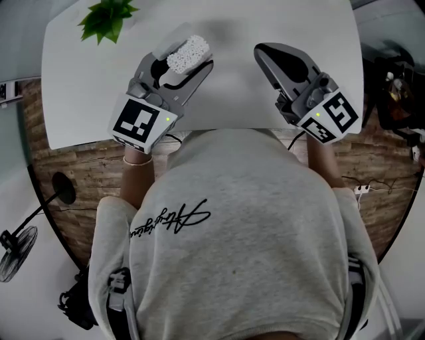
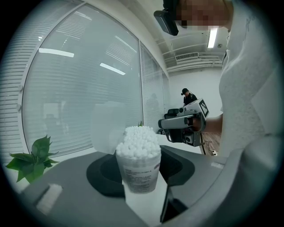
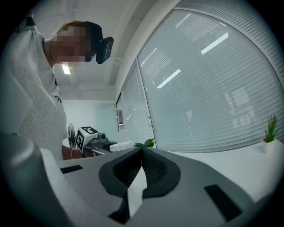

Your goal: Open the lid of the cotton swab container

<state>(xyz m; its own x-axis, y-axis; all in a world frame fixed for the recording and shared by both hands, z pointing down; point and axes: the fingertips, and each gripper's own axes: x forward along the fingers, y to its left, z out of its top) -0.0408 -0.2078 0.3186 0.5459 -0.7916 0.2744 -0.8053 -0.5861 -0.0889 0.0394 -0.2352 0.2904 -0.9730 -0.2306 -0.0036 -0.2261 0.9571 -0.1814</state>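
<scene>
The left gripper's [image 1: 180, 66] fingers grip the cotton swab container [image 2: 138, 175] by its clear body, over the worktop [image 1: 232, 93] left of the middle. Its translucent lid [image 2: 105, 132] stands swung back behind the mouth, and the white swab heads [image 2: 138, 141] are bare on top. The right gripper [image 3: 142, 150], well apart over the worktop's right part, has its fingers closed together on nothing. A leafy potted plant [image 1: 106, 18] stands at the far-left corner. A slim potted plant [image 3: 270, 131] stands by the window blinds [image 3: 213, 80]. A floor fan [image 1: 16, 252] stands off the near-left edge.
</scene>
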